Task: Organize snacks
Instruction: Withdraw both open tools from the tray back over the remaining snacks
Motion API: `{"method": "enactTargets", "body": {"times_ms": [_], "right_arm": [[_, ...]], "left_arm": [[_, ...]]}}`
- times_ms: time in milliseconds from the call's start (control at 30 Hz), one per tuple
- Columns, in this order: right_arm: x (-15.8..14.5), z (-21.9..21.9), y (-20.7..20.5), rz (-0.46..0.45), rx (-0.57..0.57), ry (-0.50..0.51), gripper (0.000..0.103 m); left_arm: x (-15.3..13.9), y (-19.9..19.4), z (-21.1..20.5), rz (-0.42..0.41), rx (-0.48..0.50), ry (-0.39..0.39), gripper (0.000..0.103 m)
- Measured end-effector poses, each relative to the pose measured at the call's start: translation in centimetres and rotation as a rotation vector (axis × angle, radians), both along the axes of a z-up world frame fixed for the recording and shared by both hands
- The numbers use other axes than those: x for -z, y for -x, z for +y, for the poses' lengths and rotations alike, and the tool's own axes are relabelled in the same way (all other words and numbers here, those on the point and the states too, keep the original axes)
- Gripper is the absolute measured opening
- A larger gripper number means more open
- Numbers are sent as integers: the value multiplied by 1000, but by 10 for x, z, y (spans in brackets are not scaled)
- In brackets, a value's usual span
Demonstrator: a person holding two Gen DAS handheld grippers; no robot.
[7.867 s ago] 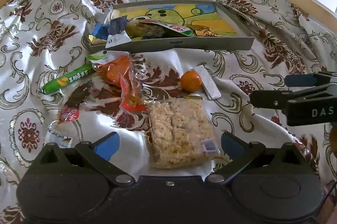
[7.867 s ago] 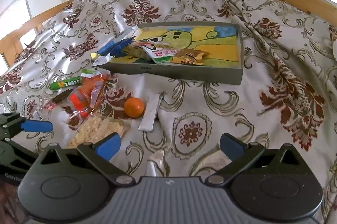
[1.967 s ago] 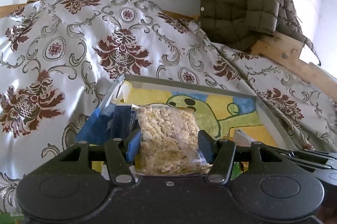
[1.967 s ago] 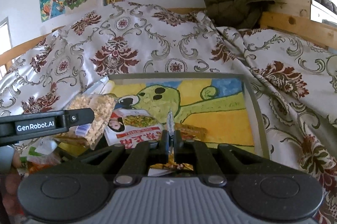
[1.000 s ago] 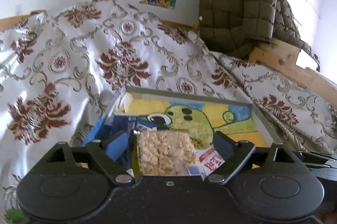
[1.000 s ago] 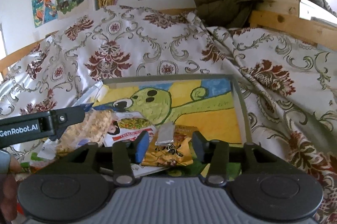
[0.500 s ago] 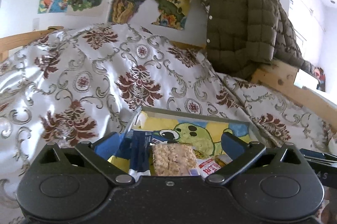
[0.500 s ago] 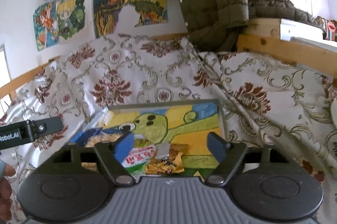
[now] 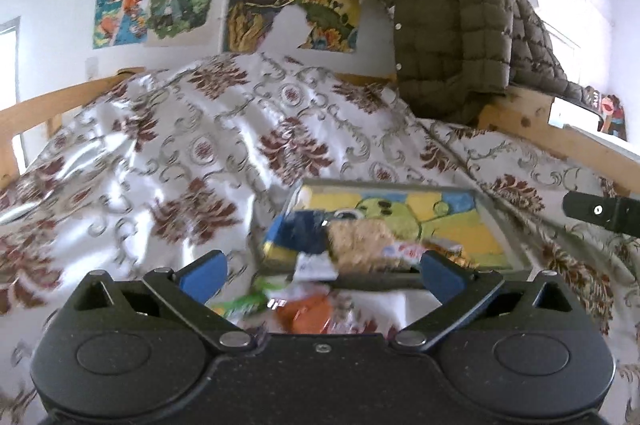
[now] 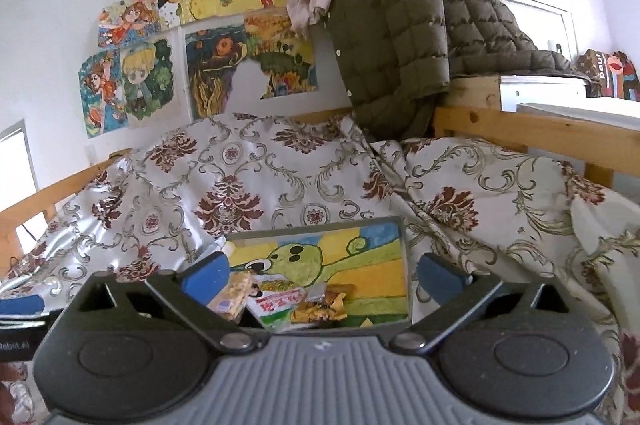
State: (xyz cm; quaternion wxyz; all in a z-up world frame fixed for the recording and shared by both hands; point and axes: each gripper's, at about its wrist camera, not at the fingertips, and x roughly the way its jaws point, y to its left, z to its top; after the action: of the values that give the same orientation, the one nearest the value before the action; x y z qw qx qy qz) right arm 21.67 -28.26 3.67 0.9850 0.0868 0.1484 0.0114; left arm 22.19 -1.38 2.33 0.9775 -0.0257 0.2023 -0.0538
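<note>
While blurred, red-lettered white packet (image 10: pixel 280 305) in tray (image 10: pixel 404 265)

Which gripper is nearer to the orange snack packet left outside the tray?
Left. The left gripper hangs open directly above the orange snack packet; the right gripper, jaws opening, faces the tray, with that packet out of its view.

empty left gripper (image 9: pixel 322 271) before snack tray (image 9: pixel 505 225)

At lower centre we see the gray tray (image 10: pixel 403 253) with a green cartoon on its floor. Its left end holds the puffed-rice bag (image 10: pixel 234 295), a red-and-white packet (image 10: pixel 276 307), a gold wrapper (image 10: pixel 324 307) and blue packets (image 9: pixel 306 233). Below the tray lies an orange bag (image 9: pixel 306 315).
</note>
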Motion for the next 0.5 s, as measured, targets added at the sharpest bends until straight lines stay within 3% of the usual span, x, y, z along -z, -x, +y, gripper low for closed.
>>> {"method": "enactTargets", "body": {"times_ms": [500], "right_arm": [[8, 26, 87, 75, -82, 29, 103]], "left_arm": [[9, 90, 23, 51, -73, 9, 102]]}}
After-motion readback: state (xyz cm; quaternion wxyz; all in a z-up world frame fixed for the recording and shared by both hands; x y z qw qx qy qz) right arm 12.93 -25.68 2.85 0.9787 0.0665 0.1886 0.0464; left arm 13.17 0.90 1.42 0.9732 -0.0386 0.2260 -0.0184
